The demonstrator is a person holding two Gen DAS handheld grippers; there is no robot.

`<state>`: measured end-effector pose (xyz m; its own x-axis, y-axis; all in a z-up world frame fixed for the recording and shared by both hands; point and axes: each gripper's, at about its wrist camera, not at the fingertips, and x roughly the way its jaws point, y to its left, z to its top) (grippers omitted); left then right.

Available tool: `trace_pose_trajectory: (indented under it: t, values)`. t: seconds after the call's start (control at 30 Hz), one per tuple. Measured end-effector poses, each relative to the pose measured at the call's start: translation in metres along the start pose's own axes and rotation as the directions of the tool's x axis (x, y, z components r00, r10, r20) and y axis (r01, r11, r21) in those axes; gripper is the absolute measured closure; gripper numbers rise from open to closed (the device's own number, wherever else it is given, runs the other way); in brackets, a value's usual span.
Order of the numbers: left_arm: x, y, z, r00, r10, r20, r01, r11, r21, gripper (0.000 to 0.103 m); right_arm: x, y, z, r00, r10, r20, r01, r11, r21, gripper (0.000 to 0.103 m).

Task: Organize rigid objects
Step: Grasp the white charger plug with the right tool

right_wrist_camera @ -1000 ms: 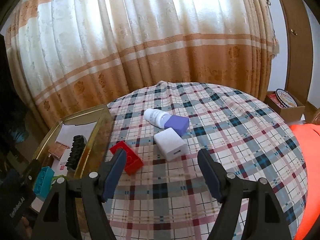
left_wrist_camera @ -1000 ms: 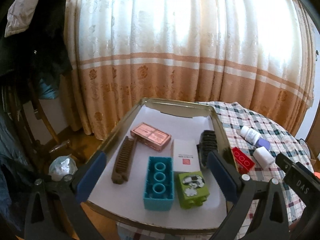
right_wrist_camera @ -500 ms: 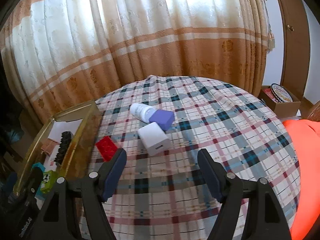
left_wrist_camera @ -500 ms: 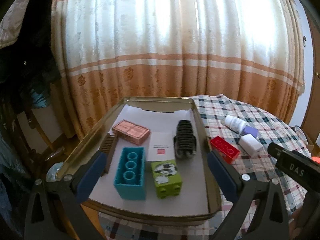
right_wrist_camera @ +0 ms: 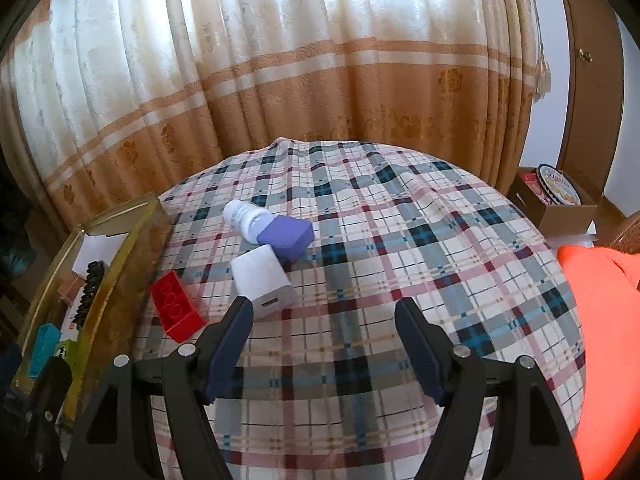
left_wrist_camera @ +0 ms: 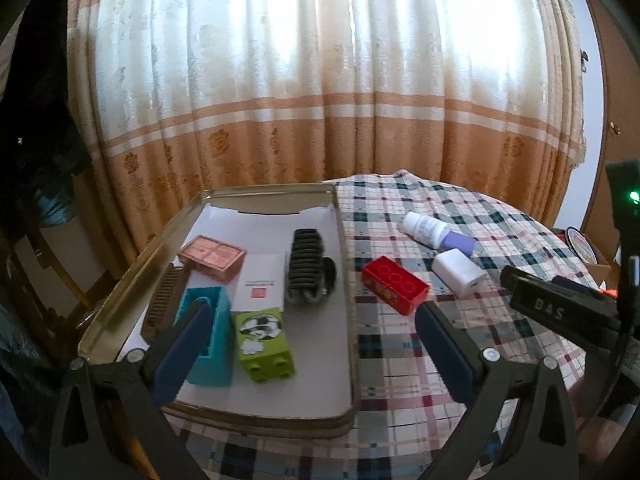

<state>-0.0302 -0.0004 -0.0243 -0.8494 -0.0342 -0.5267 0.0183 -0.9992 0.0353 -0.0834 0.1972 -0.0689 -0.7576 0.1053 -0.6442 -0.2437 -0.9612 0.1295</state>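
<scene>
red brick [left_wrist_camera: 395,290] on cloth beside tray [left_wrist_camera: 347,280]; left gripper [left_wrist_camera: 312,320] and right gripper [right_wrist_camera: 324,332] both spread, holding nothing.

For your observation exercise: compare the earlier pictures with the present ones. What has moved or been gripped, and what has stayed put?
Only the grippers moved: the left gripper swung right, bringing the red brick between its fingers' line; the right gripper eased toward the white charger. Nothing was gripped or released. Items in the tray and on the cloth stayed put.
</scene>
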Motion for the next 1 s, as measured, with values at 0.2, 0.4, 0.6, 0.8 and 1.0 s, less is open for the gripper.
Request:
trace_pose_trajectory:
  t: [0.2,0.4,0.6,0.8,1.0]
  values:
    - [0.001,-0.004,0.002,1.000,0.003,-0.021,-0.003,1.000,0.005,0.001,0.018,0.000,0.009,0.996,0.058,-0.061,-0.059,0.998,-0.024,0.028]
    - [0.003,0.000,0.013,0.997,0.060,-0.050,-0.060,0.998,-0.014,0.001,0.048,0.016,0.021,0.980,0.139,-0.144,-0.149,0.987,-0.057,0.028]
    - [0.006,0.003,0.014,0.995,0.075,-0.068,-0.077,0.997,-0.021,0.001,0.077,0.035,0.022,0.967,0.119,-0.227,-0.152,0.979,-0.136,0.043]
    - [0.008,-0.003,0.018,0.995,0.072,-0.070,-0.073,0.997,-0.013,0.001,0.077,0.044,0.020,0.977,0.089,-0.194,-0.133,0.966,-0.223,0.058]
    - [0.009,-0.015,0.024,0.996,0.062,-0.065,-0.062,0.998,0.007,0.001,0.071,0.026,0.024,0.969,0.114,-0.217,-0.153,0.974,-0.169,0.059]
